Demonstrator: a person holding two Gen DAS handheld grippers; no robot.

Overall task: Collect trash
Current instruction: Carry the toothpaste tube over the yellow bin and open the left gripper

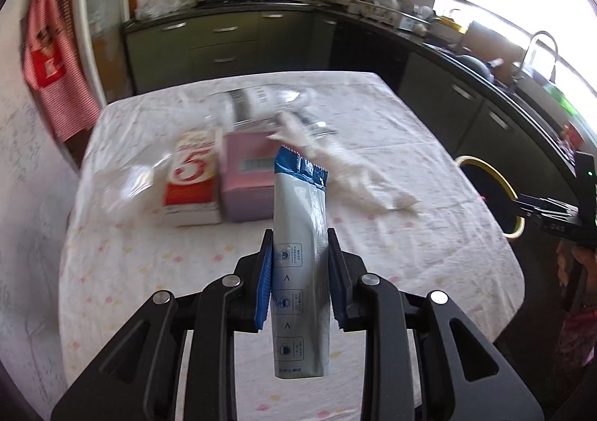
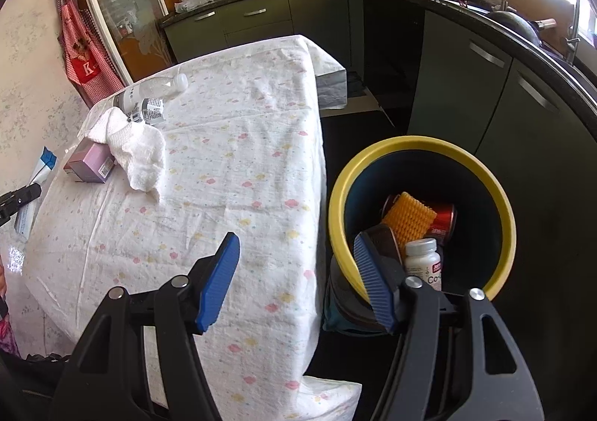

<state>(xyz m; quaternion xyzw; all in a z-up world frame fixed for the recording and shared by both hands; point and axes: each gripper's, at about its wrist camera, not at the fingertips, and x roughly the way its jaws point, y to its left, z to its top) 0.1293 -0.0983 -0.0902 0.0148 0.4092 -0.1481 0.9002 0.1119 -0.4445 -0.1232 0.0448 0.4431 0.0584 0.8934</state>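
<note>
Over the kitchen table (image 1: 429, 234) the left gripper (image 1: 300, 272) is pinching a sachet (image 1: 300, 219) upright, while the right gripper (image 2: 298, 279) is hanging wide apart beside the bin (image 2: 503, 212) holding a can (image 2: 446, 219) and a pill bottle (image 2: 423, 260).

Table (image 2: 238, 167), floral cloth: bottle (image 2: 149, 94), tissue (image 2: 138, 148), pink box (image 2: 91, 162), red carton (image 1: 192, 178).

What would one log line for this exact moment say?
left tongs: shut on sachet, lifted | right tongs: open, empty | bin: holds trash | table: tissue, bottle
</note>
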